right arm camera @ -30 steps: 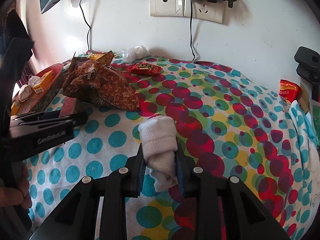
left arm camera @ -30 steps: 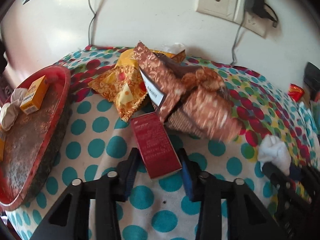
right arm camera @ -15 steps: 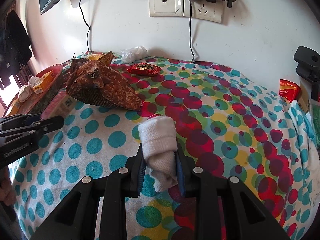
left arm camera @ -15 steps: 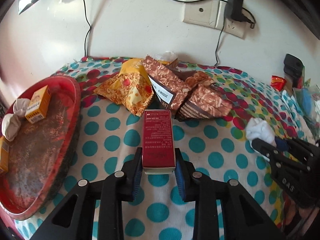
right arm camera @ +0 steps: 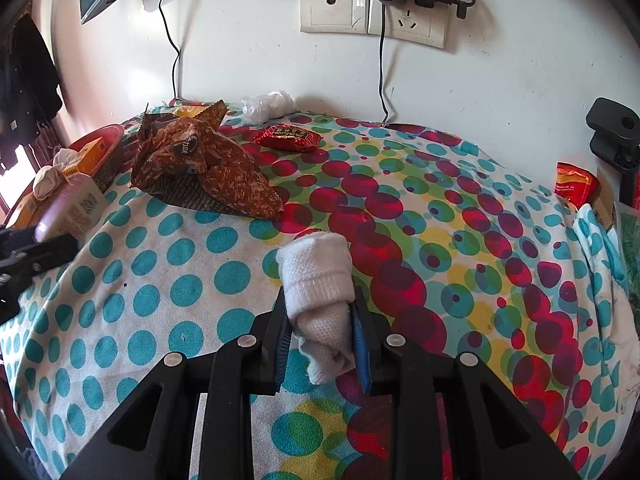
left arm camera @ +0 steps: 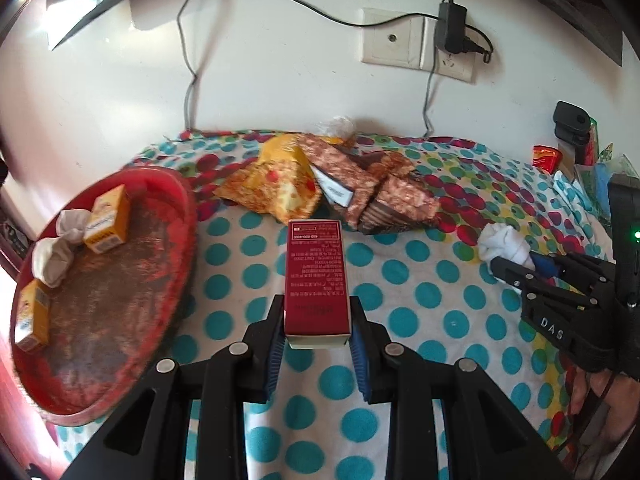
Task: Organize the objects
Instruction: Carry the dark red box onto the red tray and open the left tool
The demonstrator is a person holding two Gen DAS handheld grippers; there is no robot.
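My left gripper (left arm camera: 317, 322) is shut on a dark red box (left arm camera: 316, 276) and holds it above the polka-dot cloth, right of the round red tray (left arm camera: 120, 280). The tray holds two yellow boxes (left arm camera: 107, 219) and white rolled socks (left arm camera: 56, 256). My right gripper (right arm camera: 320, 334) is shut on a white rolled sock (right arm camera: 318, 284) over the cloth; it also shows in the left wrist view (left arm camera: 532, 268) at the right. The left gripper with the box shows at the left edge of the right wrist view (right arm camera: 60, 216).
Brown snack bags (right arm camera: 208, 168) and a yellow bag (left arm camera: 280, 192) lie at the back of the cloth. A red packet (right arm camera: 286, 136) and a clear plastic bag (right arm camera: 266, 106) lie near the wall. Cables and sockets (right arm camera: 372, 4) hang on the wall. Clutter (right arm camera: 576, 184) sits at the right edge.
My left gripper has lifted the dark red box and drawn back from the snack bags, turning it straight. My right gripper still holds the sock in the same place.
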